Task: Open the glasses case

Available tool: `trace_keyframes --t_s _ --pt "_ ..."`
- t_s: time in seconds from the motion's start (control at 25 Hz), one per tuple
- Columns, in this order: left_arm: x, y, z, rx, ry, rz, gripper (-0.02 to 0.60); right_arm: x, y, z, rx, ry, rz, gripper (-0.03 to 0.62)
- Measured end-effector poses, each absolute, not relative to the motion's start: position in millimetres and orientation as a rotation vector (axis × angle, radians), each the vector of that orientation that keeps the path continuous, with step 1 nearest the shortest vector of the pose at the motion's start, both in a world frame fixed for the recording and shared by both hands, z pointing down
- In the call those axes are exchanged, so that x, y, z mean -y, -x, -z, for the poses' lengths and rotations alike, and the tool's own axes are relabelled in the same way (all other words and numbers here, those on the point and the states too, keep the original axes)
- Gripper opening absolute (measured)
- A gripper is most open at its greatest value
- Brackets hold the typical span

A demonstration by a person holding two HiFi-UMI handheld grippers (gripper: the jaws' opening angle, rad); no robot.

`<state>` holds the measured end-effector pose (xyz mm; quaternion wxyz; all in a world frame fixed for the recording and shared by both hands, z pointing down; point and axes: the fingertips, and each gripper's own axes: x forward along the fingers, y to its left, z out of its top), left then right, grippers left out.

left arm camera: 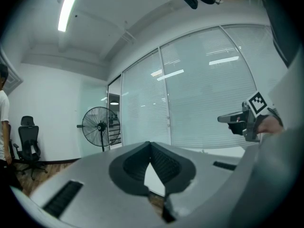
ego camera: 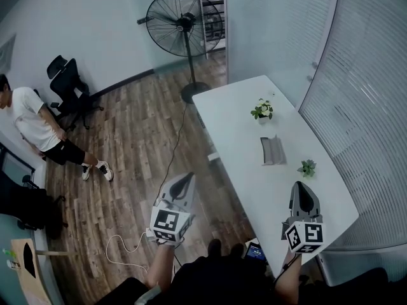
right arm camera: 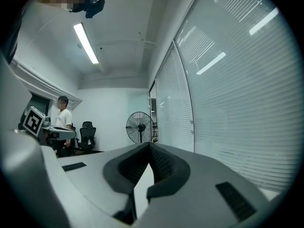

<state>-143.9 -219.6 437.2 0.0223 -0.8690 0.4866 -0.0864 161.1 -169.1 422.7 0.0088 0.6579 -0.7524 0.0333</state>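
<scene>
The grey glasses case [ego camera: 272, 150] lies closed on the white table [ego camera: 241, 119], between two small plants. Both grippers hang well short of it, near my body. My left gripper [ego camera: 185, 179] is over the wooden floor left of the table, its jaws meeting at the tip with nothing between them [left arm camera: 150, 145]. My right gripper [ego camera: 302, 185] hovers over the table's near right part, also shut and empty [right arm camera: 148, 145]. Each gripper view looks level across the room, not at the case. The right gripper [left arm camera: 240, 119] shows in the left gripper view.
A potted plant [ego camera: 262, 110] stands beyond the case, another [ego camera: 307, 168] nearer right. A standing fan [ego camera: 184, 24] is past the table's far end. A person [ego camera: 32, 119] and an office chair [ego camera: 67, 81] are at far left. Blinded glass walls run along the right.
</scene>
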Motion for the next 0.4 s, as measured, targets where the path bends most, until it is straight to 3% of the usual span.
trace_keyframes --t_s 0.4 --pt "218.8 136.3 -438.1 -1.503 2.689 0.286 -0.008 165.2 -167.7 -425.4 2.351 -2.060 -0.119 0.015"
